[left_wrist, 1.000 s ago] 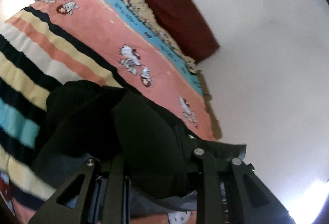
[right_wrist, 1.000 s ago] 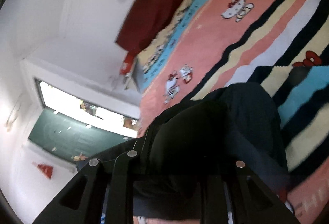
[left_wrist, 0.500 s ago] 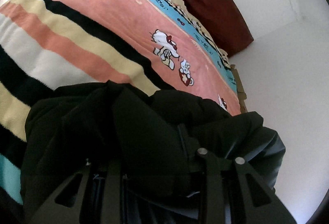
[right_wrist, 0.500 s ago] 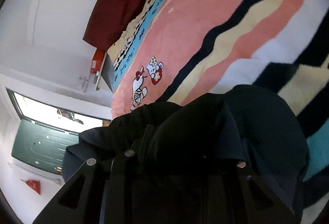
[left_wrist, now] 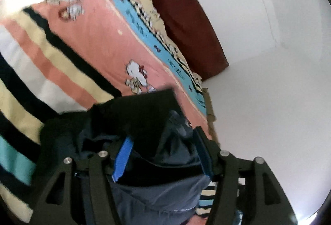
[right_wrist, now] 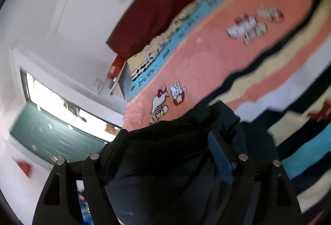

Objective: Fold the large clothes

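A dark navy and black garment (left_wrist: 134, 121) lies bunched on the striped cartoon-print blanket (left_wrist: 86, 43). My left gripper (left_wrist: 163, 154) is open over it, its blue pads spread wide with loose cloth lying between them. In the right wrist view the same garment (right_wrist: 175, 142) lies between the fingers of my right gripper (right_wrist: 169, 152), which is open too. Its blue right pad (right_wrist: 221, 161) shows; the left one is hidden by its black finger. Both views are blurred by motion.
A dark red headboard cushion (left_wrist: 186, 22) leans on the white wall (left_wrist: 269, 80) at the bed's far edge. A bedside unit with a red box (right_wrist: 115, 68) stands by a bright window (right_wrist: 62, 107). The blanket (right_wrist: 238, 49) spreads beyond the garment.
Both grippers have opened and let go of the garment they were pinching. Both have pulled back and tilted up from the bed, so more wall shows.
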